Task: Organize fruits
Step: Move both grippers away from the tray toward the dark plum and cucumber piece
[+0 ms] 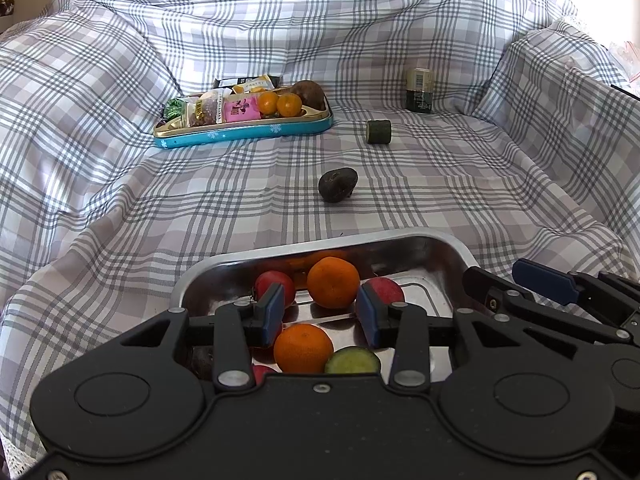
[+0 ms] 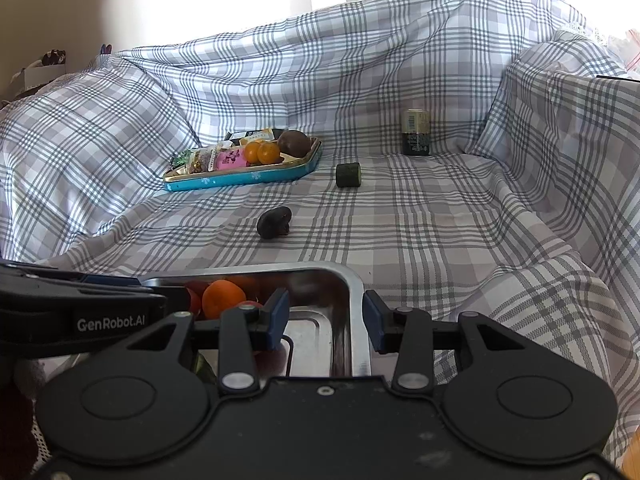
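Your left claw (image 1: 320, 316) hangs apart and empty over the steel tray (image 1: 444, 248), where tangerines (image 1: 333, 282) collect. Your right claw (image 2: 326, 320), also apart, straddles the tray's rim. A dark fruit (image 2: 274, 222) lies on the plaid cloth (image 2: 440, 232), awaiting sorting.

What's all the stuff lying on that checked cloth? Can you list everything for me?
metal tray: one, silver, nearest
oranges: two in the metal tray, two in the blue tin
red fruits: at least two, in the metal tray
green slice: one, in the metal tray
blue tin: one, far left, holding snack packets and a brown fruit
dark fruit: one, mid-cloth
green cylinder piece: one, right of the tin
jar: one, dark, at the back
left gripper: open, over the tray
right gripper: open, at the tray's right rim
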A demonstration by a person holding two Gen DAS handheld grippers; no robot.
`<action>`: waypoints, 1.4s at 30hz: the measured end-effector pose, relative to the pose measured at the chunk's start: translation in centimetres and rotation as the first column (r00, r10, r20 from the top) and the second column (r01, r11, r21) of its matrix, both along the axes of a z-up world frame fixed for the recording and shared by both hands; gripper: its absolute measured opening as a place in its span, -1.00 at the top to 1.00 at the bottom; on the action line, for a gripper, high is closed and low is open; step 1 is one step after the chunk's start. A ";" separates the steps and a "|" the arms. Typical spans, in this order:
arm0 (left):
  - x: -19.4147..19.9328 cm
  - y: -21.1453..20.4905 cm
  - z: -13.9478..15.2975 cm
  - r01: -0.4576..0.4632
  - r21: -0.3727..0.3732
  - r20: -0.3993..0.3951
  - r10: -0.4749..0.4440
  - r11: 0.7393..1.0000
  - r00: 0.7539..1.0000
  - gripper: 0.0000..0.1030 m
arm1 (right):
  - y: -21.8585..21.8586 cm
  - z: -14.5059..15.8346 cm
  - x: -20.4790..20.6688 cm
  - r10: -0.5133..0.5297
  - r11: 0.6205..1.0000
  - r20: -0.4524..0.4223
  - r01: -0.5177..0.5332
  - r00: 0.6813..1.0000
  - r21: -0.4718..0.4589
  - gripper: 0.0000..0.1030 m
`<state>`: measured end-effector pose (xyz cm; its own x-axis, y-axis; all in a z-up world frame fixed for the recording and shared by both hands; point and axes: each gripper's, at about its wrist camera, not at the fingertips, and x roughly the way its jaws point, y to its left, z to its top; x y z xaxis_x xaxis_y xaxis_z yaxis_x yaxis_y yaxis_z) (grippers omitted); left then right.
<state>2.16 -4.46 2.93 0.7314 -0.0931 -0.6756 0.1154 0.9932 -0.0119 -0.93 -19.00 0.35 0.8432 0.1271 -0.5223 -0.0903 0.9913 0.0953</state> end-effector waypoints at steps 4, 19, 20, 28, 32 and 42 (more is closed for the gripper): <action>-0.1 0.1 -0.1 -0.002 -0.002 -0.002 0.002 1.000 1.000 0.06 | 0.0 0.0 0.0 -0.002 1.000 -0.002 0.002 1.000 0.000 0.16; 1.6 1.5 -0.1 -0.013 0.027 0.012 0.013 1.000 1.000 0.06 | -0.1 0.5 1.1 0.011 1.000 -0.051 -0.011 0.999 0.000 0.16; 1.9 1.5 -0.1 -0.012 0.030 0.013 0.011 0.999 1.000 0.06 | -0.1 0.7 1.2 0.013 1.000 -0.050 -0.013 0.999 0.003 0.16; 3.9 1.6 0.1 0.001 0.058 0.032 -0.003 0.998 0.999 0.06 | -0.1 1.8 3.8 0.014 0.999 -0.010 -0.015 1.000 -0.038 0.16; 5.0 1.5 0.2 0.012 0.063 0.041 -0.014 0.998 0.999 0.06 | -0.3 2.2 5.7 0.007 0.999 0.007 -0.007 1.000 -0.052 0.16; 8.1 0.1 0.2 0.059 0.096 0.057 -0.064 0.994 0.996 0.06 | -0.9 2.3 11.0 -0.006 0.997 0.034 0.009 0.999 -0.077 0.16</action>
